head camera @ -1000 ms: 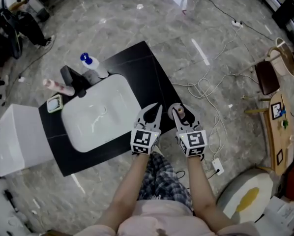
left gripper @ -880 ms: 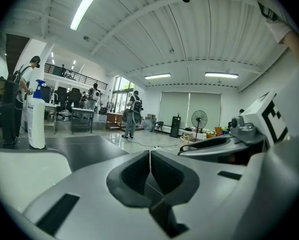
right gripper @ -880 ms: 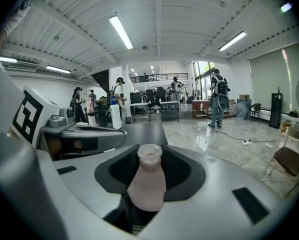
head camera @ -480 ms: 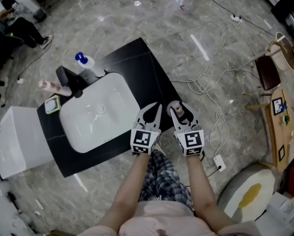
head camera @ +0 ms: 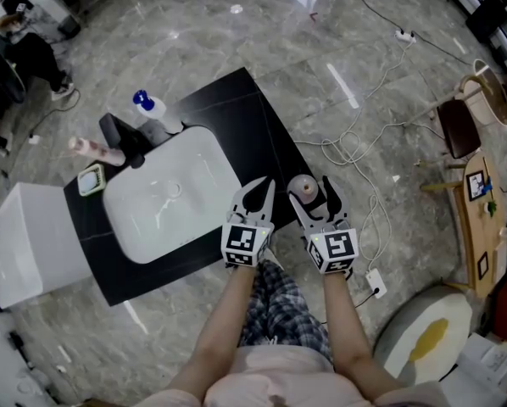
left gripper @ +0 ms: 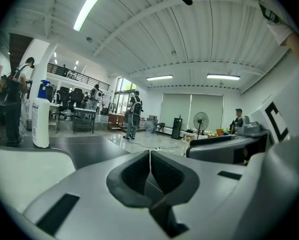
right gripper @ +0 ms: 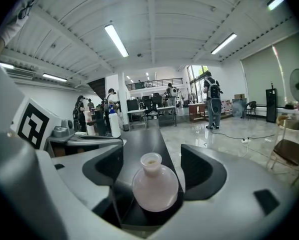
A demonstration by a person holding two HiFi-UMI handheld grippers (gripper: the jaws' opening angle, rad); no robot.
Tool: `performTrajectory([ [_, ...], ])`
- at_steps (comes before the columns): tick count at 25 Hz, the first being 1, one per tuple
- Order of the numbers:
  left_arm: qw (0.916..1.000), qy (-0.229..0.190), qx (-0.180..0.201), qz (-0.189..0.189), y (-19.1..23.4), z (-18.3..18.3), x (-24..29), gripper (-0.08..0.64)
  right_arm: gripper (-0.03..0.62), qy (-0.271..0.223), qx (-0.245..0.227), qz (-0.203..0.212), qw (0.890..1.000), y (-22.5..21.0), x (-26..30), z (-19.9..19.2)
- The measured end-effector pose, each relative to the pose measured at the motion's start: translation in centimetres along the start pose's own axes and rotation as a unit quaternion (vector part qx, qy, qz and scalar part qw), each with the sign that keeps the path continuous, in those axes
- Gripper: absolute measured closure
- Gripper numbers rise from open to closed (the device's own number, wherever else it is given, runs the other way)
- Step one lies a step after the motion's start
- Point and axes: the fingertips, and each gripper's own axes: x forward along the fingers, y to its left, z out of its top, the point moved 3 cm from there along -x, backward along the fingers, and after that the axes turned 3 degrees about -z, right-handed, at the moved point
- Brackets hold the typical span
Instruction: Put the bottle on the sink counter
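Observation:
A small pale pink bottle (head camera: pixel 302 186) with a round body and short neck stands upright on the near right corner of the black sink counter (head camera: pixel 236 117). My right gripper (head camera: pixel 309 190) is around it, jaws opening, and both pads stand clear of the bottle (right gripper: pixel 155 186) in the right gripper view. The bottle rests on the dark counter between the spread fingers (right gripper: pixel 202 170). My left gripper (head camera: pixel 260 190) hovers just left of it over the counter's front edge. Its jaws are shut with nothing between them (left gripper: pixel 149 159).
A white basin (head camera: pixel 169 193) is set in the counter. Behind it stand a black faucet (head camera: pixel 122 138), a blue-capped spray bottle (head camera: pixel 152 113), a pink tube (head camera: pixel 92 148) and a green soap dish (head camera: pixel 92 179). White cables (head camera: pixel 355 155) and a power strip (head camera: pixel 374 285) lie on the floor at right.
The right jaws, earlier closed on the bottle, have spread apart and let it go on the counter corner. The left gripper has barely moved.

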Motion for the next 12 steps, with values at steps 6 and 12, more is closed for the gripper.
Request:
performTrajectory([
  [6,0.9998,-0.012,0.004,0.016,1.4,2.0,-2.3,0.529,0.270,-0.035,0.005,-0.025,0.999,0.4,-1.7,3.9],
  [12,0.9967,-0.045,0.009,0.067,4.8,7.0,-8.3,0.529,0.400,-0.081,-0.005,-0.020,0.997,3.0,-2.8,9.7],
])
